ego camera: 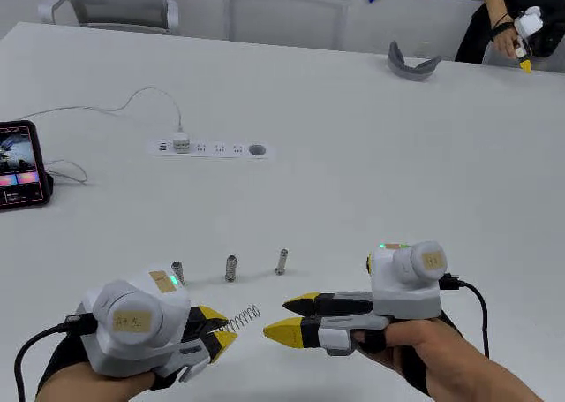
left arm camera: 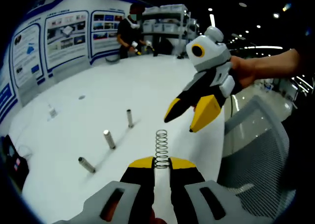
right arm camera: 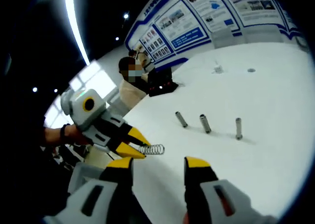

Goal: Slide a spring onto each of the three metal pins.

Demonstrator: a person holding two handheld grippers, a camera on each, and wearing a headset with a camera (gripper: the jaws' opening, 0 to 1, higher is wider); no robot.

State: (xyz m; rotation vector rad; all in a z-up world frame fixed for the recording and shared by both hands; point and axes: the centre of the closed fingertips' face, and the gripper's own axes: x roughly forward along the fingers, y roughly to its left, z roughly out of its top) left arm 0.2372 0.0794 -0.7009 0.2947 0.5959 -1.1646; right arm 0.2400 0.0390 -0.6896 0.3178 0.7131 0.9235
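Left gripper [ego camera: 221, 328] pinched one end of the spring [ego camera: 244, 315], held near three upright pins [ego camera: 231, 268] on the table [ego camera: 371, 181]. Right gripper [ego camera: 281, 320] was spread wide, tips close beside the spring.

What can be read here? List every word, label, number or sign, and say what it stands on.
No text here is legible.
The tan stickers on the left gripper and right gripper: faint marks, too small to read.
The wall posters: print too blurred to read.
The phone screen: too small to read.
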